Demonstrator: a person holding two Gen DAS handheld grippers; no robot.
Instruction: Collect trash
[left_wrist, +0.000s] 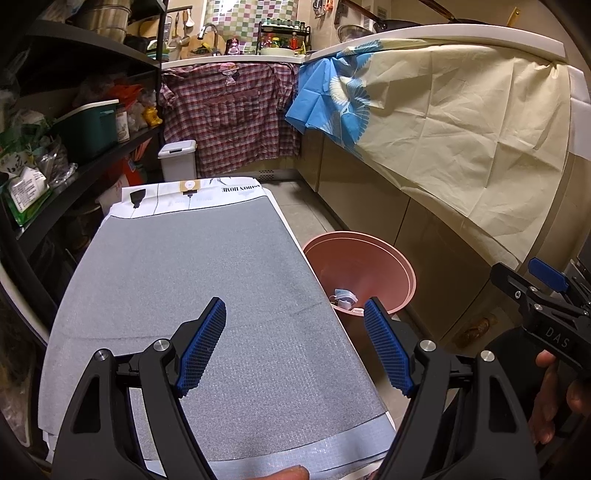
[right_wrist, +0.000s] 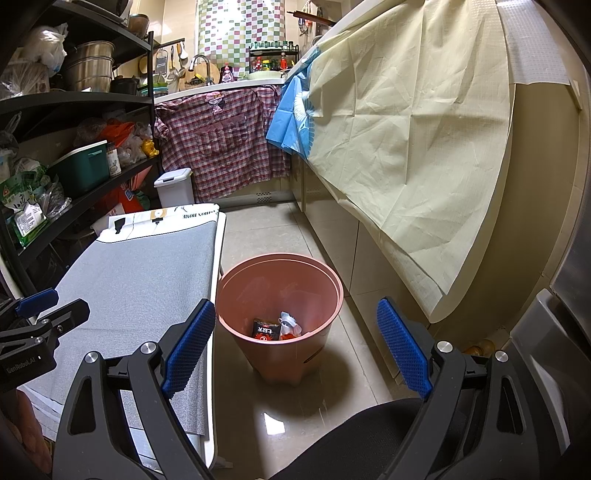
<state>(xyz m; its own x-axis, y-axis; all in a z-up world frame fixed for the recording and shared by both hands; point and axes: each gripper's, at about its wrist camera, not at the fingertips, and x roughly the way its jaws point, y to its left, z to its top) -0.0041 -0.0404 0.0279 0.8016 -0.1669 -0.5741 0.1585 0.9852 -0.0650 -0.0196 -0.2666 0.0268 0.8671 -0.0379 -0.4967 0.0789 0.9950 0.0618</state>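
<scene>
A pink waste bin (right_wrist: 314, 291) stands on the tiled floor right of the table; it also shows in the left wrist view (left_wrist: 391, 266). Inside lie a dark red-printed packet (right_wrist: 265, 328) and crumpled white trash (right_wrist: 290, 322), the white piece also seen in the left wrist view (left_wrist: 345, 297). My left gripper (left_wrist: 295, 343) is open and empty above the grey mat (left_wrist: 207, 288) on the table. My right gripper (right_wrist: 295, 345) is open and empty, above and in front of the bin. The right gripper shows at the left wrist view's right edge (left_wrist: 543, 291).
A black shelf rack (right_wrist: 74, 147) with boxes and bags lines the left. A white lidded bin (right_wrist: 174, 188) stands at the far end under a plaid shirt (right_wrist: 221, 144). A cream cloth (right_wrist: 406, 140) hangs over the right counter. A black chair seat (right_wrist: 354, 439) is below.
</scene>
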